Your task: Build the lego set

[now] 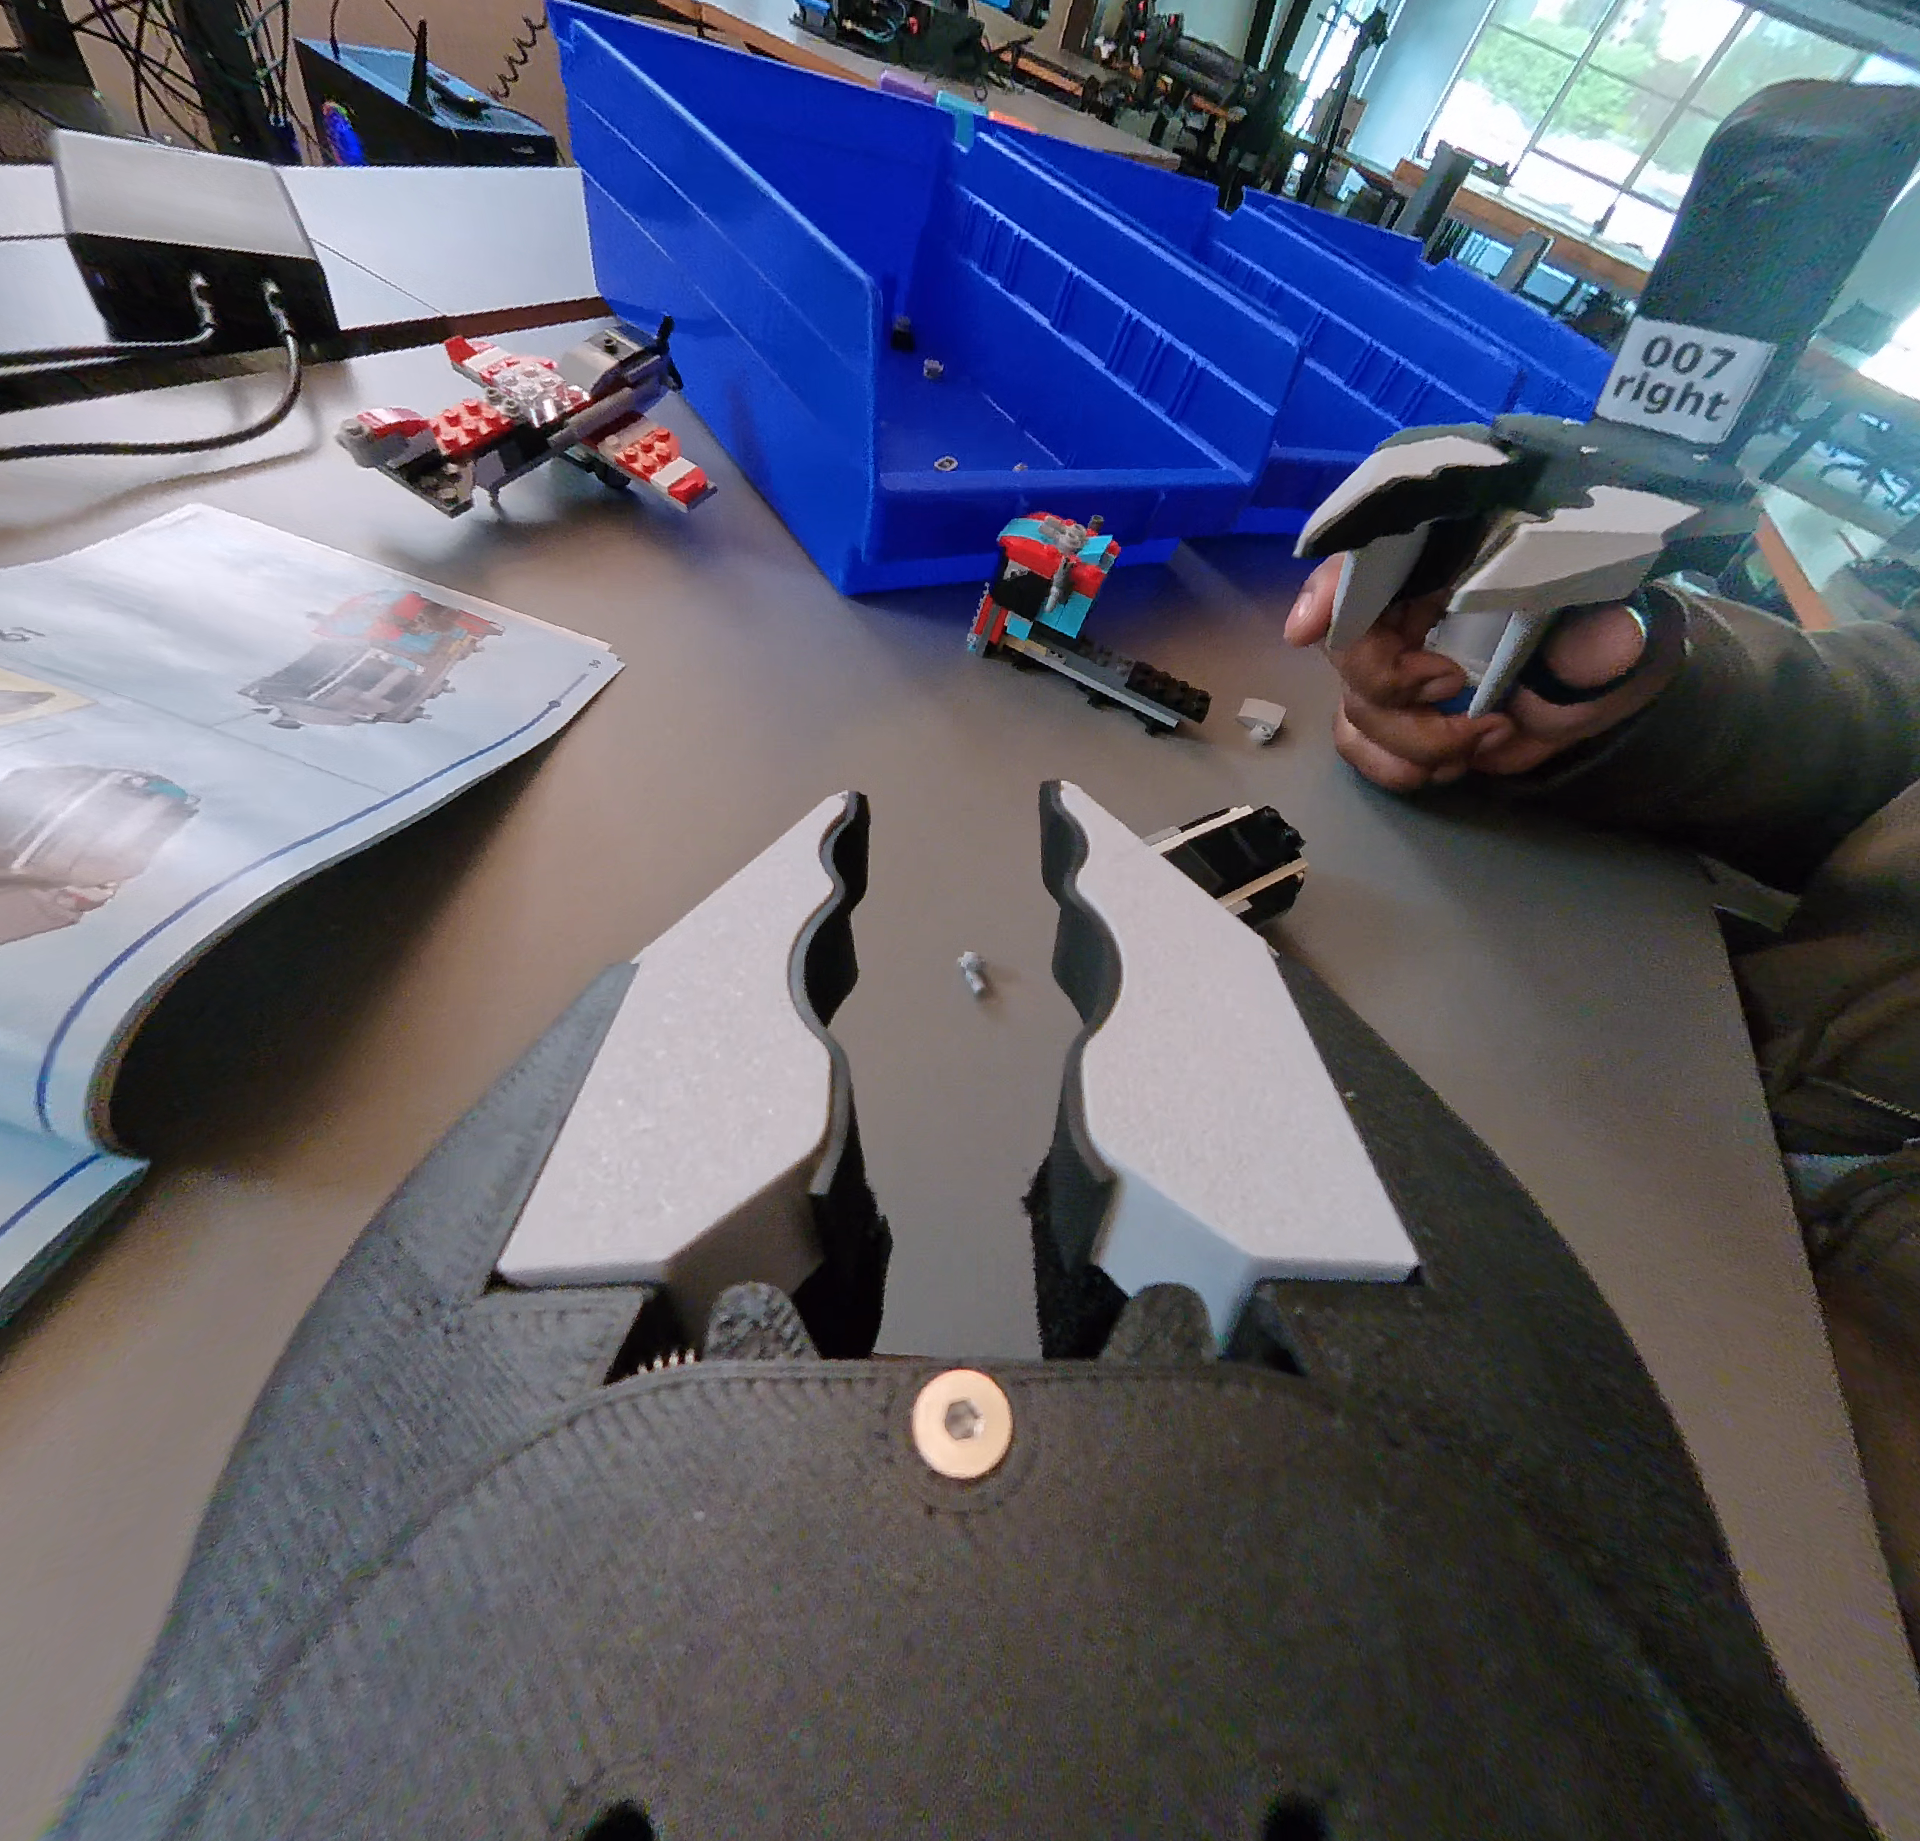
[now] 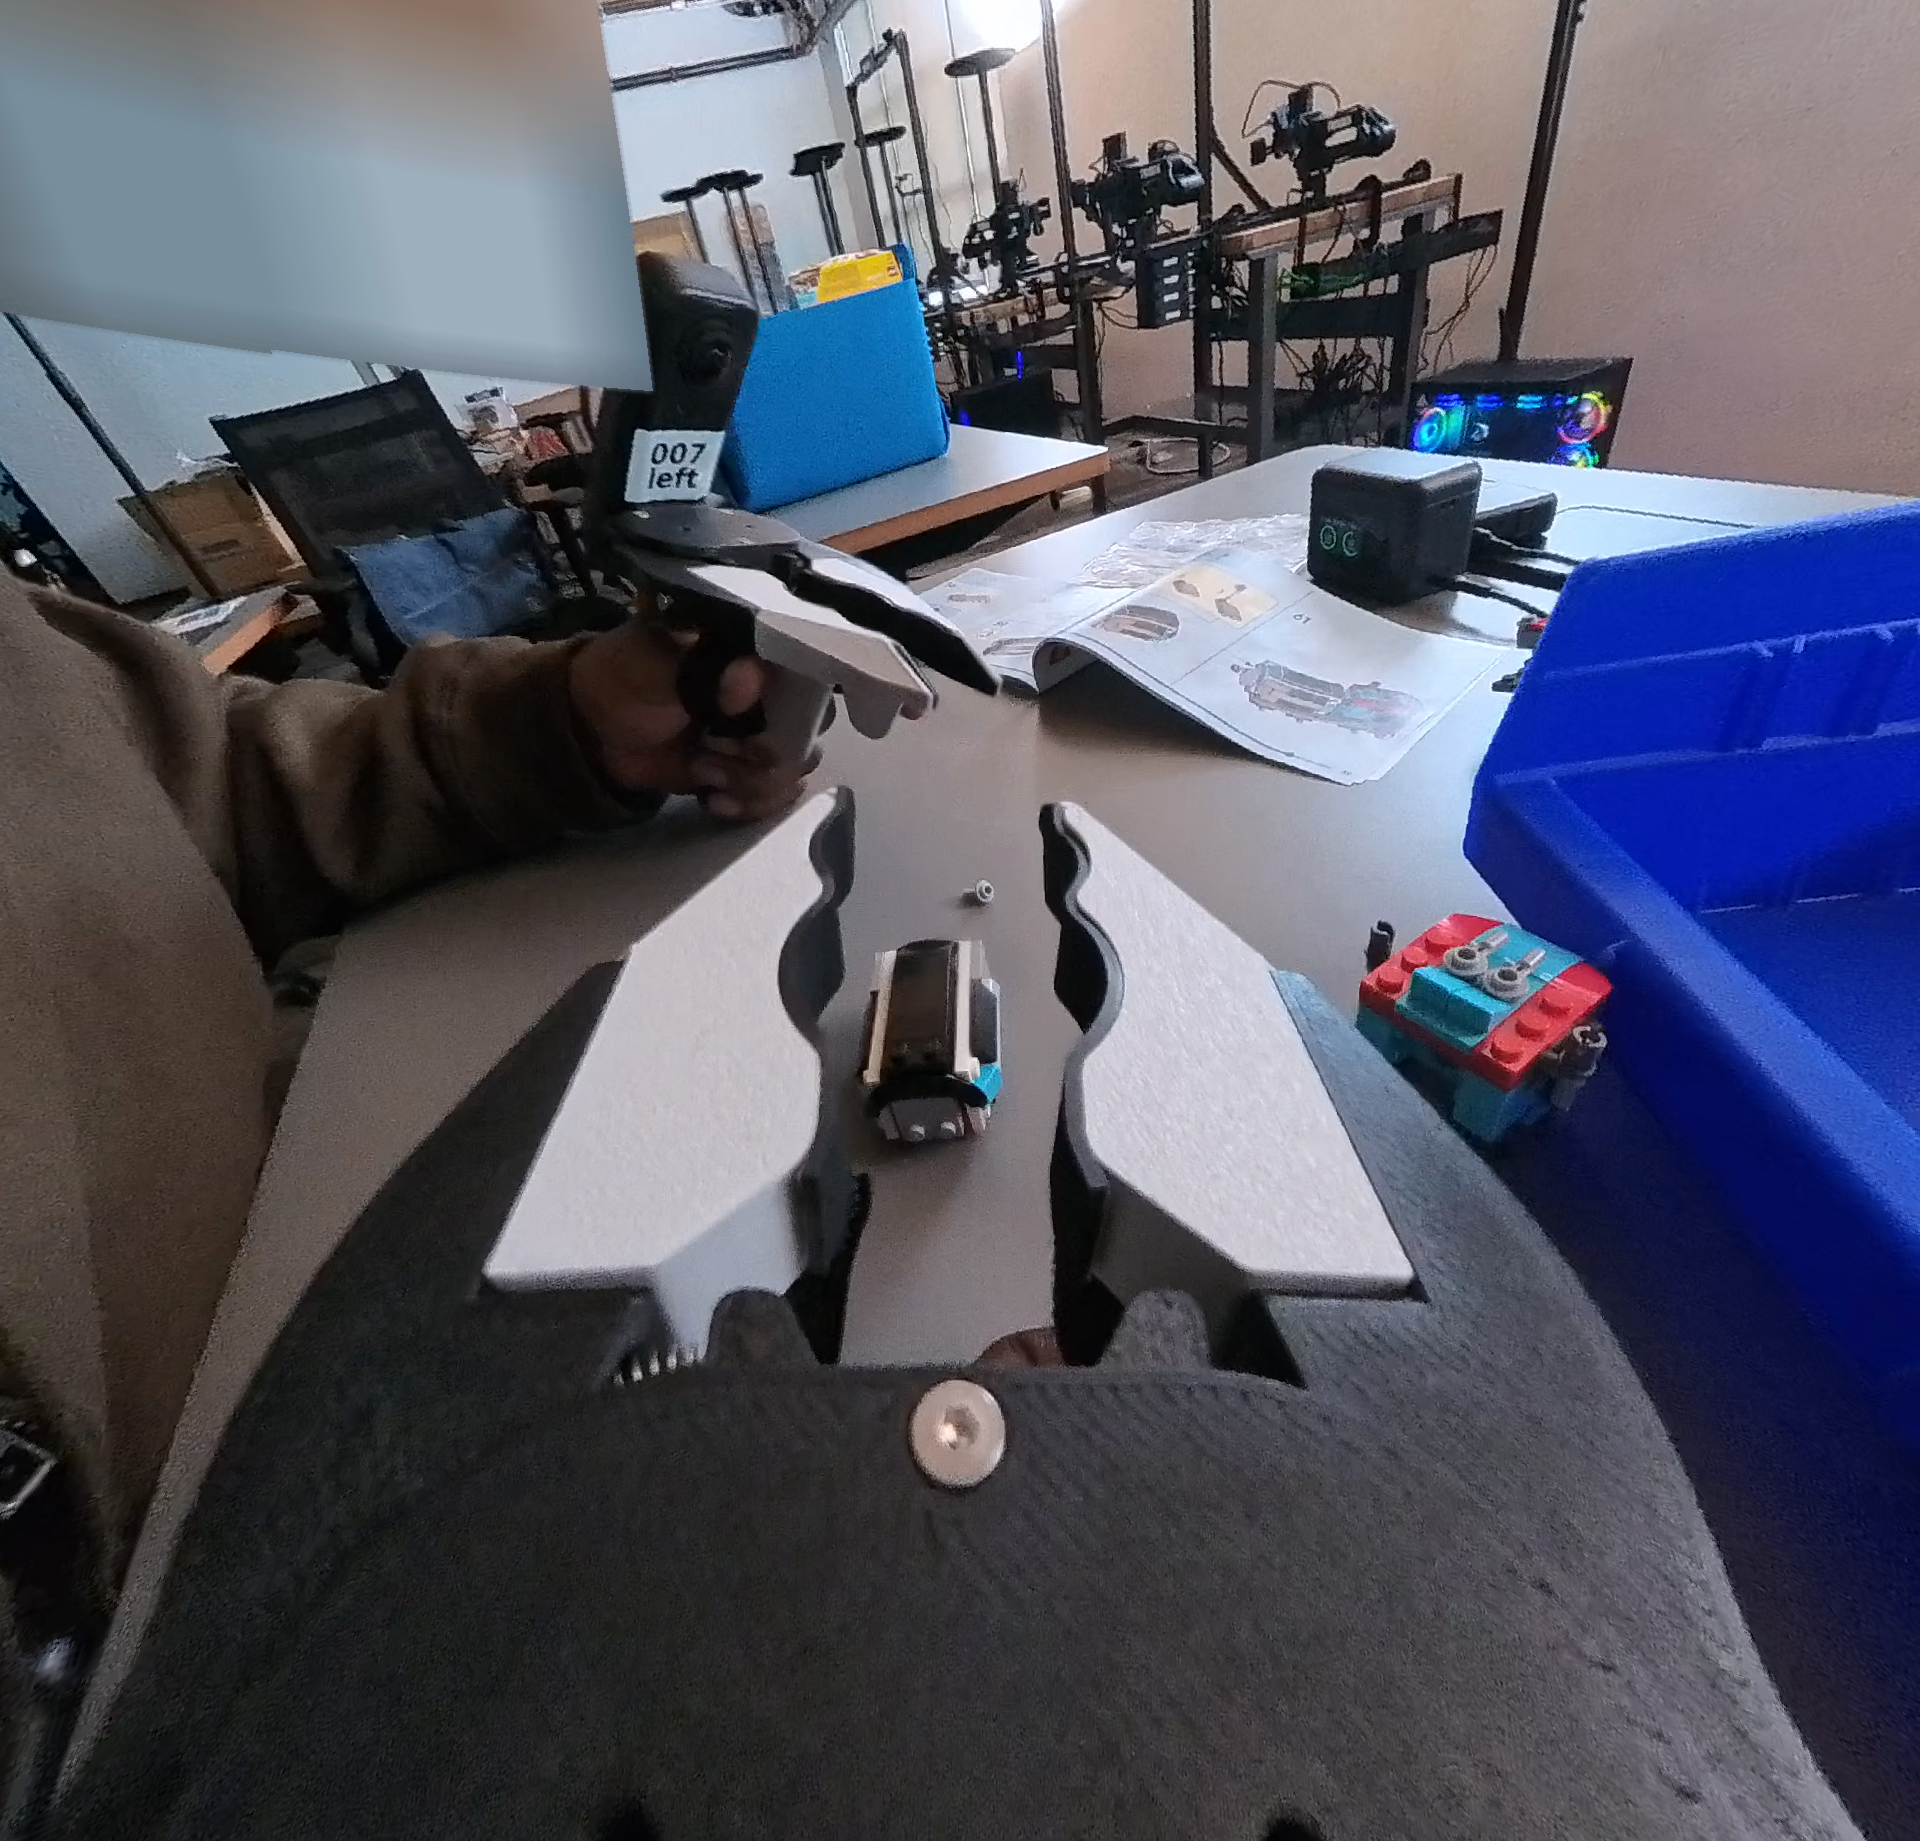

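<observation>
My left gripper [image 1: 951, 804] is open and hovers low over the grey table [image 1: 727, 752]. A tiny grey stud piece [image 1: 975, 972] lies on the table between its fingers, untouched. My right gripper [image 2: 948, 815] is open too. A small black, white and teal brick assembly [image 2: 935, 1038] lies on the table between its fingers, with a gap on each side. The same assembly [image 1: 1236, 861] shows just right of my left gripper's right finger. The tiny grey piece [image 2: 979, 892] lies just beyond the assembly. Each gripper is held by a hand resting on the table.
A red and teal brick build [image 1: 1049, 586] [image 2: 1481, 1012] stands by the blue bins [image 1: 935, 337] [image 2: 1714, 804]. A small grey piece [image 1: 1262, 719] lies near it. A red brick plane [image 1: 540, 420], an open instruction booklet [image 1: 260, 731] [image 2: 1226, 648] and a black box with cables [image 1: 177, 233] lie to the left. The gap from one gripper's tips to the other's is roughly 12 centimetres. From the left gripper's tips to the red brick plane [image 1: 540, 420] is close to 20 centimetres.
</observation>
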